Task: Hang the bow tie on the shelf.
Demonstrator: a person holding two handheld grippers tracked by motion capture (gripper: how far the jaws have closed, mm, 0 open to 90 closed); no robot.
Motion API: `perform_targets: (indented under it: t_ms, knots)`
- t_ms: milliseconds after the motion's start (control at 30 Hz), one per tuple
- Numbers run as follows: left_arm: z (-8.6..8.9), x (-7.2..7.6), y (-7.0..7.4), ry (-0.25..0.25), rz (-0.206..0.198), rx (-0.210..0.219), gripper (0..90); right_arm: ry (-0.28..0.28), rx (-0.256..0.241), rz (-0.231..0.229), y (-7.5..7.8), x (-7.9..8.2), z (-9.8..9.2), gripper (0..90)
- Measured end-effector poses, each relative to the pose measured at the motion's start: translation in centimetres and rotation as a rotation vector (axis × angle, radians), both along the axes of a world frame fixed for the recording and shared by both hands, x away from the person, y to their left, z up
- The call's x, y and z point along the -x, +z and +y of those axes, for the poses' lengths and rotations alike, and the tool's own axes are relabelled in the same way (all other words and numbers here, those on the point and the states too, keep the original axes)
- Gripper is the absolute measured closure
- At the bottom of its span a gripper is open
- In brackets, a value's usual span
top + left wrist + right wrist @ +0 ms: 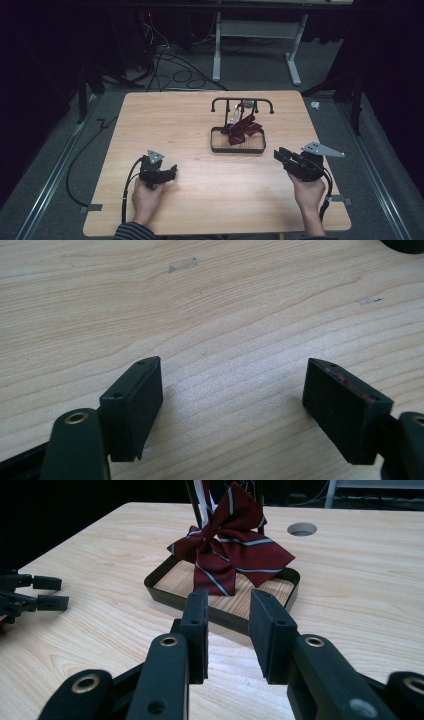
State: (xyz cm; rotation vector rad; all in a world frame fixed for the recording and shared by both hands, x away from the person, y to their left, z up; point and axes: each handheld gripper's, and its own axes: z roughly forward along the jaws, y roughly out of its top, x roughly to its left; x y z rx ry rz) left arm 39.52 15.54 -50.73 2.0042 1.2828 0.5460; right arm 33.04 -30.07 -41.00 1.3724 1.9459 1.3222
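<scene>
A dark red bow tie with pale stripes hangs on a black wire stand whose tray sits right of the table's middle. In the right gripper view the bow tie droops over the tray just ahead of my right gripper, which is open with a narrow empty gap. From above, my right gripper hovers right of the tray and points at it. My left gripper rests at the front left. Its jaws are wide open over bare wood, and it also appears at the far left in the right gripper view.
The wooden table has a round cable hole beyond the stand. Black cables lie on the grey floor behind it, near a white desk frame. A cable trails off the table's left front edge.
</scene>
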Motion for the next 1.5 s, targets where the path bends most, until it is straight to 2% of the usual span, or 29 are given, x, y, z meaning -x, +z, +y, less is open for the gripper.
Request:
perform_targets:
  t_ms: [767, 1133, 1500]
  knots:
    - [0.0, 0.0, 0.0, 0.000, 0.000, 0.000, 24.6, 0.018, -0.024, 0.034, -1.4, 0.2, 0.7, 71.1]
    - [0.0, 0.0, 0.0, 0.000, 0.000, 0.000, 24.5, 0.013, -0.046, 0.047, -2.5, 0.4, 0.6, 71.1]
    - [0.0, 0.0, 0.0, -0.001, 0.000, 0.000, 24.5, 0.020, -0.040, 0.072, -4.0, 0.4, 1.3, 71.1]
